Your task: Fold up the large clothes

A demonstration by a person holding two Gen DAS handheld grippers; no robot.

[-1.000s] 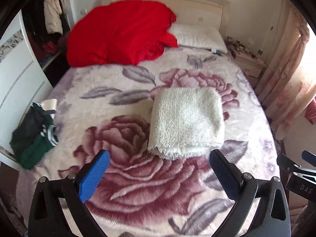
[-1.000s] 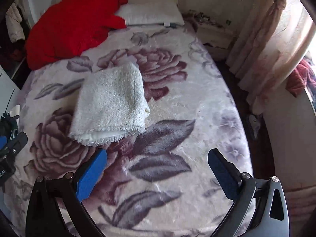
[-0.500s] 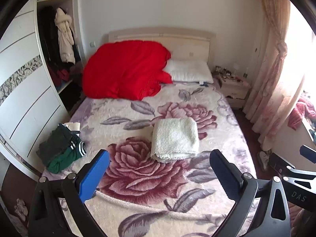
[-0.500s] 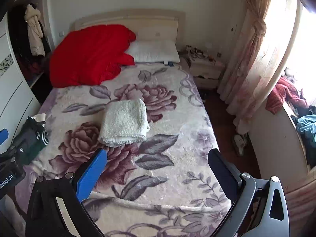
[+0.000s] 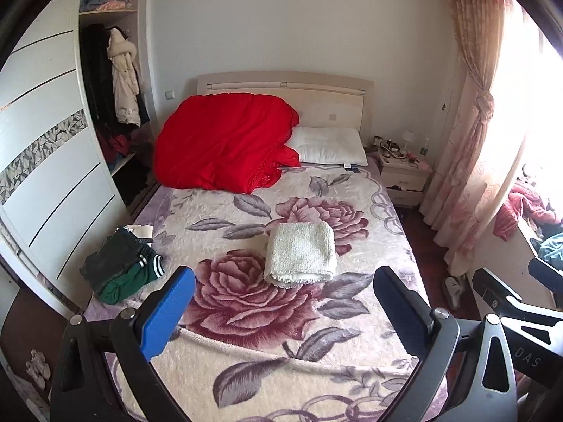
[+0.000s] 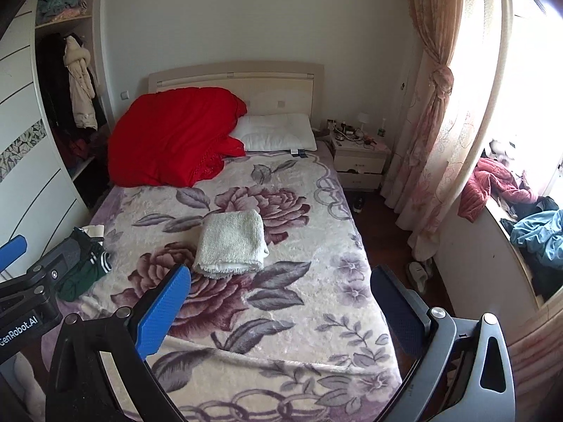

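Note:
A folded cream fleece garment (image 5: 299, 254) lies in the middle of the flowered bed (image 5: 246, 334); it also shows in the right wrist view (image 6: 232, 242). My left gripper (image 5: 281, 313) is open and empty, held well back above the foot of the bed. My right gripper (image 6: 278, 311) is open and empty, also back at the foot of the bed. Both are far from the garment.
A pile of dark and green clothes (image 5: 121, 267) sits at the bed's left edge. A red quilt (image 5: 225, 147) and a white pillow (image 5: 330, 146) lie at the head. A wardrobe (image 5: 52, 161) stands left, a nightstand (image 5: 403, 172) and curtains (image 5: 471, 140) right.
Both grippers have pulled back and up from the bed, so the folded garment looks smaller and the whole room shows. The garment has not moved.

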